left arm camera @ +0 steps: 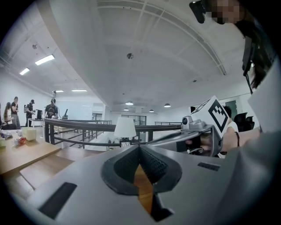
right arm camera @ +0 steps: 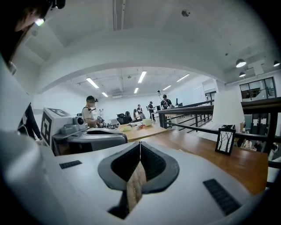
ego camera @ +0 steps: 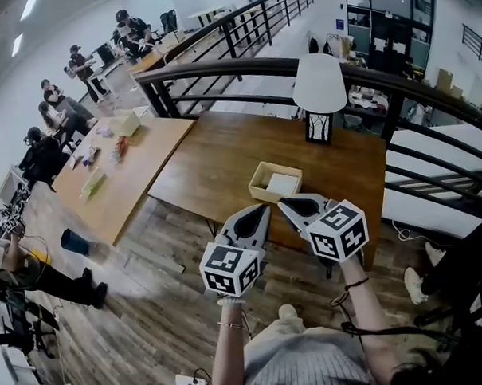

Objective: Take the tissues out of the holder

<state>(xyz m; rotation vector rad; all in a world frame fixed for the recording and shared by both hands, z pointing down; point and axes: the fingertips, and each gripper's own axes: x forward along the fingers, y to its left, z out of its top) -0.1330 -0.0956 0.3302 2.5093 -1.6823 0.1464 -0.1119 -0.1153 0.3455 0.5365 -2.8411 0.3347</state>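
From where I stand, nothing has been taken out yet. The shallow, open-topped pale wooden holder (ego camera: 257,181) sits near the front edge of the dark brown wooden table (ego camera: 215,153). The flat stack of white tissues (ego camera: 282,183) lies inside it and looks undisturbed. The person holds both tools up in front of the chest, just short of the table edge and above the box rather than in it. The left gripper (ego camera: 263,209) has its jaws pressed together at the tips with nothing between them; its own view (left arm camera: 139,150) shows only bare wood through the slit lower down. The right gripper (right arm camera: 140,148) is likewise closed on nothing, its nose (ego camera: 283,203) pointing toward the near side of the holder and close beside the left one. Further back on the table stands a lamp with a white shade (ego camera: 319,82) on a small dark base printed with a tree (ego camera: 319,127), well apart from the box. As I judge it, the whole job is left: a gripper has to open, come down into the holder, pinch the tissues and lift them clear, perhaps with the other steadying the light box so it does not ride up too.
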